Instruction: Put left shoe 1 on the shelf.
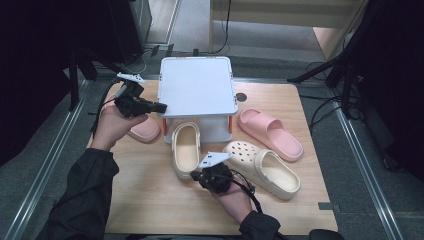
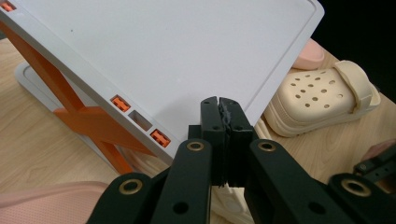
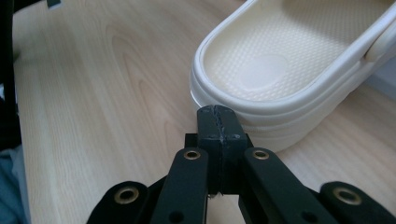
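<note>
Two cream clogs and two pink slides lie on the wooden table (image 1: 150,200). One cream clog (image 1: 186,149) lies partly under a white shelf stand (image 1: 197,85) with orange struts; its heel end (image 3: 280,65) faces me. My right gripper (image 1: 195,175) (image 3: 218,114) is shut with nothing in it, its tip right at that clog's heel rim. At the stand's left edge my left gripper (image 1: 160,107) (image 2: 219,105) is held above the table, shut and empty, pointing across the white top (image 2: 163,56). The second cream clog (image 1: 262,167) (image 2: 317,100) lies to the right.
A pink slide (image 1: 144,129) (image 2: 46,203) lies under my left hand beside the stand. The other pink slide (image 1: 270,132) lies at the right of the stand. Dark stands and cables surround the table, with metal rails along both sides.
</note>
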### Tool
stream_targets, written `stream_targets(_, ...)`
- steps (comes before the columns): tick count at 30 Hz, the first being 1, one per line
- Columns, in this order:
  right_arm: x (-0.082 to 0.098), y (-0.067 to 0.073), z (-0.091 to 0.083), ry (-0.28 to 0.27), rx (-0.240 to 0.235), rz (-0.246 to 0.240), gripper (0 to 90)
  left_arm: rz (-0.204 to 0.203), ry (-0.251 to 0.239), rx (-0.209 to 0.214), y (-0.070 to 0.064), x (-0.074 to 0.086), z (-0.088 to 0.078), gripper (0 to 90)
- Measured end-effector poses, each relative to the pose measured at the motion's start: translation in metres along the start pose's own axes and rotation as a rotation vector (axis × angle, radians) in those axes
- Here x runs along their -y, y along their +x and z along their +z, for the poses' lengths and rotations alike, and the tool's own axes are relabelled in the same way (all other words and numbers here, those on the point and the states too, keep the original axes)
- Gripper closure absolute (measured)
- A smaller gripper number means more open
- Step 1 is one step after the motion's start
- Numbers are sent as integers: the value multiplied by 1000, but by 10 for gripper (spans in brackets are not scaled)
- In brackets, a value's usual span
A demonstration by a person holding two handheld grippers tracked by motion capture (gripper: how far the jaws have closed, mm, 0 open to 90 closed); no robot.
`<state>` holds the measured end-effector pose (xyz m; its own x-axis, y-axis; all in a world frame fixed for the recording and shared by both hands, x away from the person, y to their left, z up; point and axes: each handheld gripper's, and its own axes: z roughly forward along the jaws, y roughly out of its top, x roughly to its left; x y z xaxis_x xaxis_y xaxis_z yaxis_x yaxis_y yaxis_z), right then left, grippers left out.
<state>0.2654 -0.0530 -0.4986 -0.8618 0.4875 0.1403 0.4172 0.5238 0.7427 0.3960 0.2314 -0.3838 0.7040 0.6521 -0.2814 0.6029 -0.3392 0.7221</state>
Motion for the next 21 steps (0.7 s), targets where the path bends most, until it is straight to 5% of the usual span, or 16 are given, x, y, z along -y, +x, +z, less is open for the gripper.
stream_targets(11, -26, -26, 12, -23, 5, 95, 900, -5, 3, 5, 1, 0, -1, 891)
stream_targets(21, -36, -30, 23, -30, 23, 68, 900, -1, 4, 4, 0, 0, -1, 892)
